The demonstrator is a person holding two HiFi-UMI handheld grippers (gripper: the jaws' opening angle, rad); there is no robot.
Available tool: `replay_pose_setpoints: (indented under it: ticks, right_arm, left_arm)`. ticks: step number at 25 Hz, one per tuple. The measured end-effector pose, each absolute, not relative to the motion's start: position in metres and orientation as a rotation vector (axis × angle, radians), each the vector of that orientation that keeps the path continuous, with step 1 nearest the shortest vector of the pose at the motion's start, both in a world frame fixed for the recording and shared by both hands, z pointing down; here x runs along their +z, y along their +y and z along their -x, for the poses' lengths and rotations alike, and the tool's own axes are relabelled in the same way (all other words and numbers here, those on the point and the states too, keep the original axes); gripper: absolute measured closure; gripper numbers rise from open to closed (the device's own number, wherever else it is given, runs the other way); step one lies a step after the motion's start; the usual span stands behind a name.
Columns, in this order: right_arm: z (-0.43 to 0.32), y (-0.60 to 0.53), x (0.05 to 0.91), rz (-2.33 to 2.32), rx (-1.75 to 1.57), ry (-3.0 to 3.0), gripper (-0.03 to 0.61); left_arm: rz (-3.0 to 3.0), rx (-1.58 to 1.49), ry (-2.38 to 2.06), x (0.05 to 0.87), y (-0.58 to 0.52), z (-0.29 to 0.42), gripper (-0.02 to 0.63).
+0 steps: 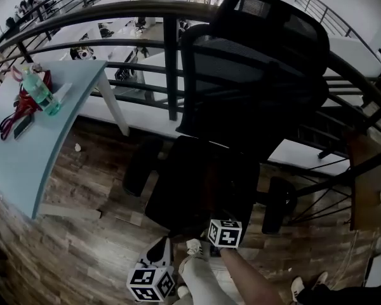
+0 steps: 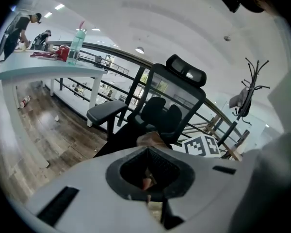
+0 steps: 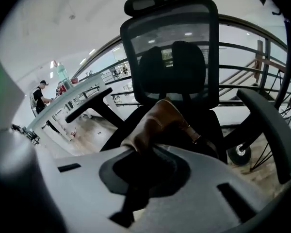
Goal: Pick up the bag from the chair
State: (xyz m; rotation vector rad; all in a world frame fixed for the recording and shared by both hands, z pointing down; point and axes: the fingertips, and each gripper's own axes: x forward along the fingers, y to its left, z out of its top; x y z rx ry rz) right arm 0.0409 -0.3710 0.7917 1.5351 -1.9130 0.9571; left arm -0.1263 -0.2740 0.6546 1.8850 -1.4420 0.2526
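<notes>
A bag (image 3: 157, 120) gripped at the chair (image 3: 172, 62).
The right hand-held gripper (image 3: 136, 152) pinches the brown bag; the left hand-held gripper (image 2: 146, 154) is closed narrow.

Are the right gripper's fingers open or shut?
Shut: the right gripper view shows the right gripper pinching the edge of the brown bag between its fingers.

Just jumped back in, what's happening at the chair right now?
A person is working two handheld grippers at the black office chair. The right gripper is shut on the brown bag and holds it over the chair. The left gripper also looks closed on a bit of the bag.
</notes>
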Motion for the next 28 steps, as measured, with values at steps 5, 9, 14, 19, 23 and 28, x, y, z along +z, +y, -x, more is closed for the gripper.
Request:
replay_pose_setpoints:
  ticks: [5, 9, 14, 19, 23, 28]
  right_arm:
    - [-0.042, -0.351, 0.754, -1.539, 0.995, -1.978, 0.563]
    - [-0.043, -0.327, 0.730, -1.520, 1.025, -2.008, 0.563]
    - [-0.041, -0.298, 0.704, -1.511, 1.082, -2.040, 0.563]
    - [-0.039, -0.270, 0.679, -1.511, 1.113, -2.067, 0.563]
    - [-0.040, -0.251, 0.657, -1.506, 1.116, -2.102, 0.563]
    - [-0.038, -0.230, 0.625, -1.504, 1.096, -2.159, 0.563]
  left_arm:
    - [-1.905, 0.240, -1.443, 0.631, -0.258, 0.123, 0.611]
    - [-1.907, 0.221, -1.445, 0.611, -0.240, 0.123, 0.611]
    - [-1.913, 0.201, -1.451, 0.592, -0.219, 0.124, 0.611]
    - [-1.920, 0.184, -1.453, 0.576, -0.201, 0.124, 0.611]
    - [-1.937, 0.172, -1.455, 0.563, -0.188, 0.122, 0.611]
    - [-1.959, 0.161, -1.464, 0.546, -0.170, 0.122, 0.611]
